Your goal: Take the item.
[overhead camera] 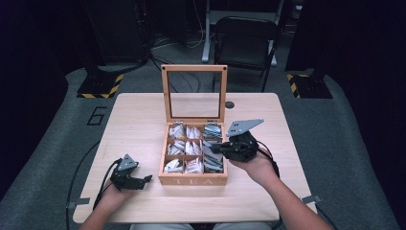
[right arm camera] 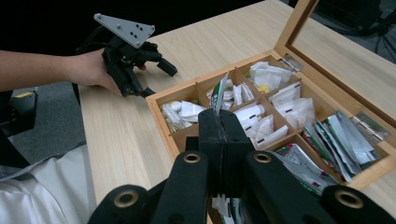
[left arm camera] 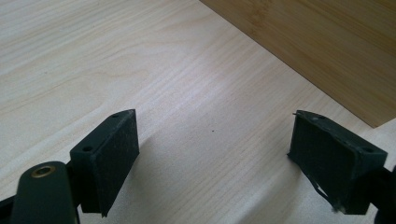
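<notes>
A wooden tea box (overhead camera: pixel 193 181) marked TEA stands in the middle of the table, its glass lid (overhead camera: pixel 194 68) upright. Its compartments hold several tea packets. My right gripper (overhead camera: pixel 214 147) hovers over the box's right column. In the right gripper view that gripper (right arm camera: pixel 219 116) is shut on a white and green tea packet (right arm camera: pixel 218 93), which sticks up above the box (right arm camera: pixel 163 122). My left gripper (overhead camera: pixel 146 179) rests on the table to the left of the box, open with nothing between its pads (left arm camera: pixel 114 158); the box wall (left arm camera: pixel 327 46) lies ahead of it.
The light wooden table (overhead camera: pixel 139 120) has bare room on both sides of the box. A small dark round thing (overhead camera: pixel 230 104) lies behind the lid. A black folding chair (overhead camera: pixel 246 38) stands beyond the far edge.
</notes>
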`<state>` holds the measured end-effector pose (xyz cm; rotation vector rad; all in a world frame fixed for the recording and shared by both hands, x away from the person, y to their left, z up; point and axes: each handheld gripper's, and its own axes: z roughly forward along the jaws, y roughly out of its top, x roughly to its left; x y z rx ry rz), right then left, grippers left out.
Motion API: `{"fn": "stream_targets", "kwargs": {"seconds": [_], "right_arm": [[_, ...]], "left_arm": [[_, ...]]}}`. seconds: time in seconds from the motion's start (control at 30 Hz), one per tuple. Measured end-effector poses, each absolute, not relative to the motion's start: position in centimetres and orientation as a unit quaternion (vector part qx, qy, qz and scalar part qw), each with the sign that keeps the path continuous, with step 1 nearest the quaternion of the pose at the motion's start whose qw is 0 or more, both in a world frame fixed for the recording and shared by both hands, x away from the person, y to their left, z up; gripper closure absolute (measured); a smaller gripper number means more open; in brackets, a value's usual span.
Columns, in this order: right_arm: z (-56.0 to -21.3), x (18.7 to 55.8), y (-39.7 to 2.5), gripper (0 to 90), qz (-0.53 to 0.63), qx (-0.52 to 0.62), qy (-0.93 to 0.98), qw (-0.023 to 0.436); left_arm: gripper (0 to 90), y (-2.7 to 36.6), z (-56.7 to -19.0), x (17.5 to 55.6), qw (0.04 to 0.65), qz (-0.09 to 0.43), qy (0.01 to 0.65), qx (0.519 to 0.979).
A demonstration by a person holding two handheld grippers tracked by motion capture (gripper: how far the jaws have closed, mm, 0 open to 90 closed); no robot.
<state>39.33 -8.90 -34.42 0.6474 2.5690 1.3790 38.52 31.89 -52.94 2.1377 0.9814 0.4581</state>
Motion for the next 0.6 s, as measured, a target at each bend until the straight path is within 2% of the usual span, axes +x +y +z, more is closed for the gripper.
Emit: {"fn": "stream_targets", "kwargs": {"seconds": [0.6], "right_arm": [[-34.0,40.4,-14.4,89.8,0.451,0.269,0.842,0.124]], "left_arm": [[15.5,31.9,-53.0,38.5,0.365,0.179,0.382,0.83]]}}
